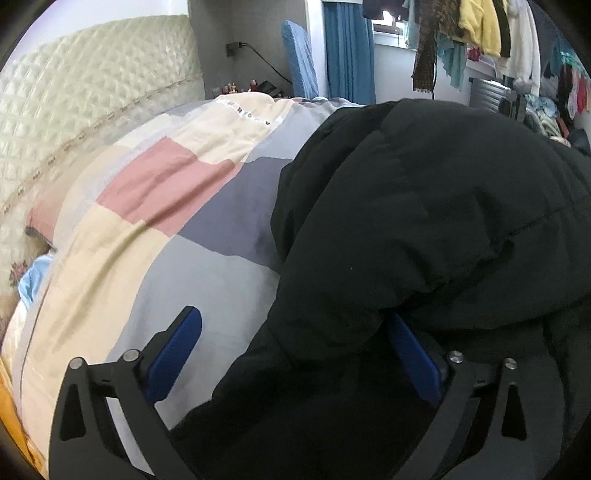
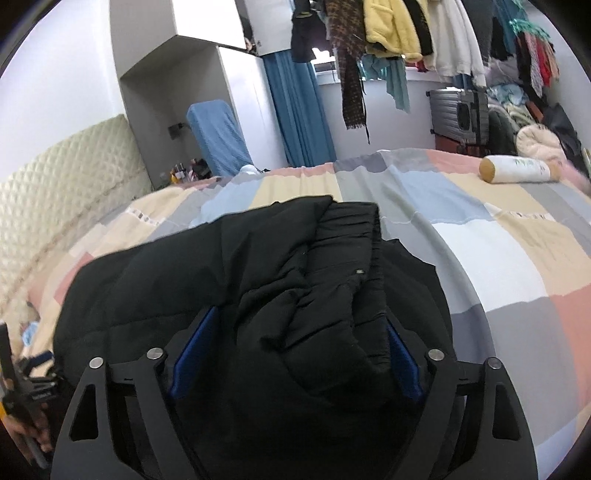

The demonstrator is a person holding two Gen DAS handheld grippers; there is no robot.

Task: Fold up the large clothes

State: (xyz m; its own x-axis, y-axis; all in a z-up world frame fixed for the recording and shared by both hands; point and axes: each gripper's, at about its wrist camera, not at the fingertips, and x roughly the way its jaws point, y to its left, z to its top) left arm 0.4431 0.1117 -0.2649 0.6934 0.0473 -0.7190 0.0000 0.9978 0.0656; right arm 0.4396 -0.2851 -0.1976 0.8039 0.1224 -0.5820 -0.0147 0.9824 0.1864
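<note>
A black puffy jacket [image 1: 424, 221] lies bunched on the patchwork bedspread [image 1: 177, 206]. My left gripper [image 1: 293, 321] stands open at the jacket's left edge. Its left pad [image 1: 177, 354] hangs free over the bedspread, and a jacket fold covers the tip of its right pad [image 1: 413, 358]. In the right wrist view the jacket [image 2: 207, 266] spreads ahead, with its ribbed cuff [image 2: 347, 236] on top. My right gripper [image 2: 301, 321] is shut on a thick fold of the jacket, which fills the gap between both blue pads.
A quilted cream headboard [image 1: 85, 99] stands to the left. A cylindrical cushion [image 2: 517, 169] lies at the bed's far right. Clothes hang on a rail [image 2: 406, 33] above a suitcase [image 2: 461, 110]. A hand with the other gripper's body [image 2: 26, 395] shows at the lower left.
</note>
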